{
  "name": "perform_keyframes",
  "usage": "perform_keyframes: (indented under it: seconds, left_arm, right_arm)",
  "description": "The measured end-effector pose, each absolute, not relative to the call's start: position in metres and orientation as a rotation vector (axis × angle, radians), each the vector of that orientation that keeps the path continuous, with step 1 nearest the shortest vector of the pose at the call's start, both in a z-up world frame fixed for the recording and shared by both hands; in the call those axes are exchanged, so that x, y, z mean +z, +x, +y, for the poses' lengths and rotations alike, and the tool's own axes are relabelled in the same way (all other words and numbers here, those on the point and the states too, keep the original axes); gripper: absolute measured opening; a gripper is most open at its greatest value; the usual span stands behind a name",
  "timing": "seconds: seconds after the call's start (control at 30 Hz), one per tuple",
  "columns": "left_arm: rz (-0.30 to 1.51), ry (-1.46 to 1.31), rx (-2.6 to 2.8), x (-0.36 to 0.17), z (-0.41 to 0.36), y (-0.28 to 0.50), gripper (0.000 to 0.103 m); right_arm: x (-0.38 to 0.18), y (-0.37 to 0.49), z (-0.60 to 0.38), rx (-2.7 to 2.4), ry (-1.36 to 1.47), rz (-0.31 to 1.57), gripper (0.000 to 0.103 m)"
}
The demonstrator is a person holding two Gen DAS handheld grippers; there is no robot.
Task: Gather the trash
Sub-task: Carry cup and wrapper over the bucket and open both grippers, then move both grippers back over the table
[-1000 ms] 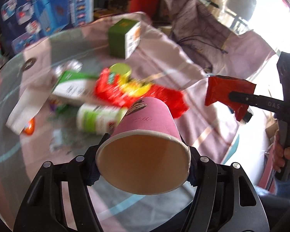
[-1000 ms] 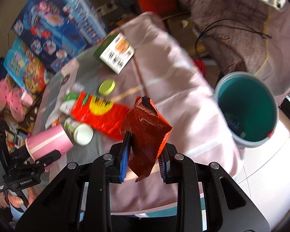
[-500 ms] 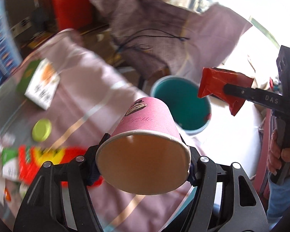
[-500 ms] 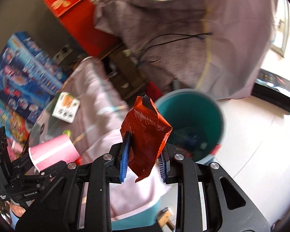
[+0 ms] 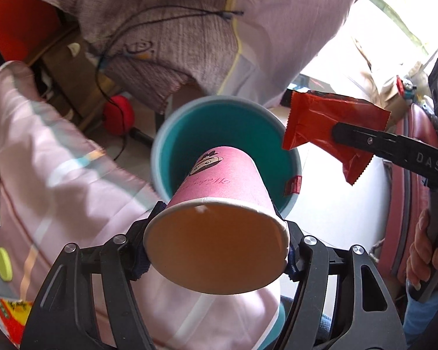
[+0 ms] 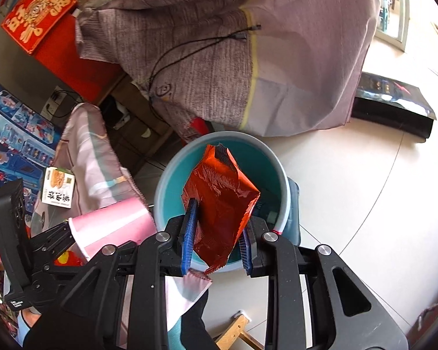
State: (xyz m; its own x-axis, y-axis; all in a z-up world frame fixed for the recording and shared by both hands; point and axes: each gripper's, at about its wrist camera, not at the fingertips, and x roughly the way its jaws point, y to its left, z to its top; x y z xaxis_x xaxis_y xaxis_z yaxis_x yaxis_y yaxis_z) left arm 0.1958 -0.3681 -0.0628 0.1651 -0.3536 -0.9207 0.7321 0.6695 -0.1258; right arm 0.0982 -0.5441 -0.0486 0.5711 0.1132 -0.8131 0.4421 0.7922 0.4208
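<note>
A pink paper cup [image 5: 219,180] lies sideways between my left gripper's [image 5: 216,233] pads, its mouth facing the camera. The jaws are opening, with the pads still against the cup. Its base hangs over the teal bin [image 5: 172,134] on the floor. My right gripper [image 6: 219,227] is shut on a crumpled red snack wrapper [image 6: 219,192], held over the bin's [image 6: 277,172] opening. The left wrist view shows that wrapper [image 5: 321,122] at the bin's right rim. In the right wrist view the cup [image 6: 111,221] sits at the bin's left edge.
The table under a pink cloth [image 5: 43,160] lies left of the bin, with a green lid [image 5: 3,262] and a small box [image 6: 57,186] on it. A grey-purple cloth [image 6: 219,58] drapes behind the bin. A black box [image 6: 391,102] lies on the white floor. A hand [image 5: 423,250] grips the right handle.
Both grippers have swung from above the littered table to over the teal bin, each keeping hold of its item. The bin now fills the middle of both views.
</note>
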Motion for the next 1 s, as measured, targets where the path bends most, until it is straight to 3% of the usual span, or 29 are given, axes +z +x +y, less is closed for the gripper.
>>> perform_keyframes:
  seconds: [0.3,0.4,0.73,0.87,1.0]
  left_arm:
    - [1.242,0.407,-0.762,-0.094,-0.384,0.211,0.074]
    - [1.227,0.393,-0.748,-0.092,-0.376,0.212,0.084]
    - [1.217,0.327,-0.74,-0.083,-0.354,0.216,0.084]
    - [1.215,0.289,-0.739,-0.079,-0.341,0.215,0.084]
    - [1.225,0.27,-0.732,-0.08,-0.332,0.215,0.084]
  right_arm:
    - [-0.064,0.11,-0.55,-0.218,0.656,0.994,0.025]
    - [-0.066,0.116,-0.547,-0.213,0.65,1.005,0.025]
    - [-0.075,0.132,-0.536,-0.203,0.631,1.049,0.028]
    - [-0.078,0.139,-0.526,-0.185,0.62,1.074,0.059]
    - [-0.076,0.14,-0.521,-0.197,0.617,1.078,0.075]
